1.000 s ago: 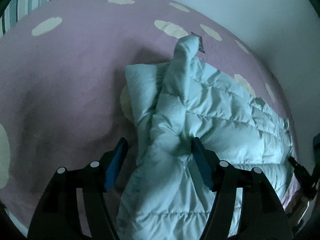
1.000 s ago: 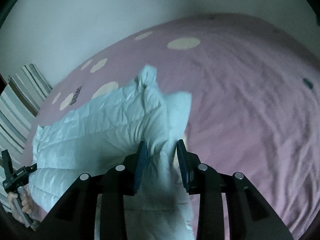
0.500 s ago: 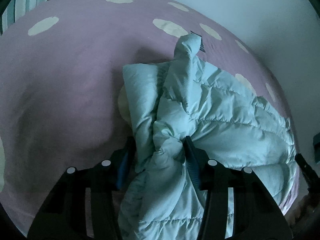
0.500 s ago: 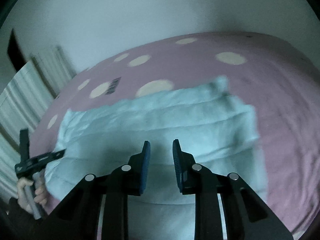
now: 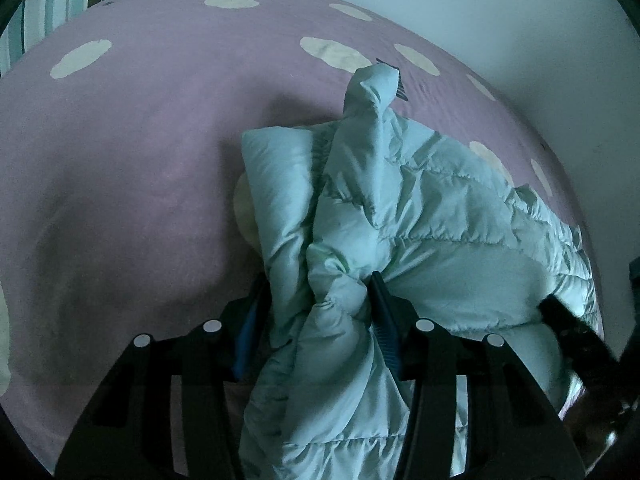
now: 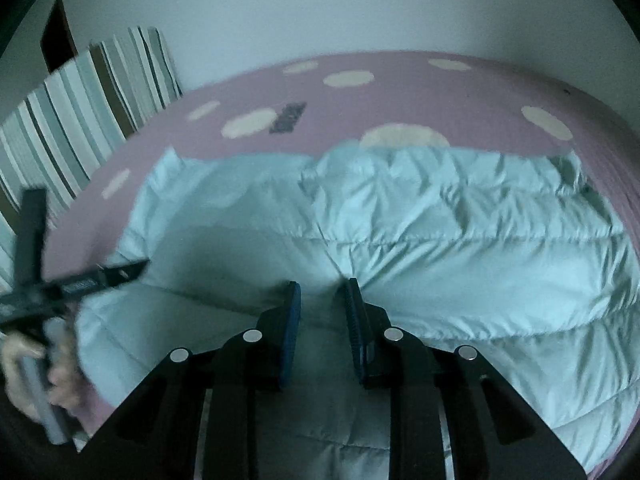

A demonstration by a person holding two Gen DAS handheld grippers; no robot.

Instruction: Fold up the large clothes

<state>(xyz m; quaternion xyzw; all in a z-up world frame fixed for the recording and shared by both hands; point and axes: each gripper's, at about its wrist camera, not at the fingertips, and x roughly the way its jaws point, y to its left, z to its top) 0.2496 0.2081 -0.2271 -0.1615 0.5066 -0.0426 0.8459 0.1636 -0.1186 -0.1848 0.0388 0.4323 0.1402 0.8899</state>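
Observation:
A pale mint quilted puffer jacket (image 5: 420,216) lies on a pink bed sheet with cream dots (image 5: 120,168). My left gripper (image 5: 318,300) is shut on a bunched fold of the jacket, which hangs down between its fingers. In the right wrist view the jacket (image 6: 460,232) spreads wide across the bed. My right gripper (image 6: 320,296) is shut on a fold of it at its near edge, jaws narrowly apart with fabric between them. The left gripper with the hand holding it shows at the left of the right wrist view (image 6: 72,280).
A striped pillow (image 6: 72,120) stands at the bed's far left against a white wall (image 6: 320,8). A small dark label (image 6: 288,118) lies on the sheet beyond the jacket. Bare sheet stretches left of the jacket in the left wrist view.
My left gripper has closed from open onto the jacket's bunched fold. My right gripper has swung with its fold, so the jacket now lies spread wide before it.

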